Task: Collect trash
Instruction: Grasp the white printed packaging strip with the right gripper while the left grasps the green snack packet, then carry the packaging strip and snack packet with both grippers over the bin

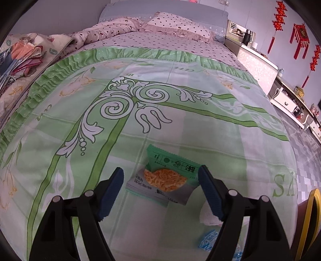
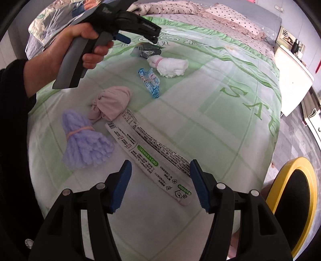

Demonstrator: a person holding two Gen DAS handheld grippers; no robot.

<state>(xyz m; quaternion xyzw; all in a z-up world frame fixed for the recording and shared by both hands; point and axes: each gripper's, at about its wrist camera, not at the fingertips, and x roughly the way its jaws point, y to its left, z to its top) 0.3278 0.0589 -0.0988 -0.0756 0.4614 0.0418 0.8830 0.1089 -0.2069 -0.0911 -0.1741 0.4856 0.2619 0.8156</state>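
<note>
I am in a home bedroom. A bed with a green floral bedspread fills my view, a spotted pillow at its grey headboard, white cabinets alongside, red hanging ornaments on the wall.

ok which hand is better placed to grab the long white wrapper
Right. The right gripper hangs open over the long white wrapper, which lies between its fingers. The left gripper is aimed at the green snack packet instead.
</note>
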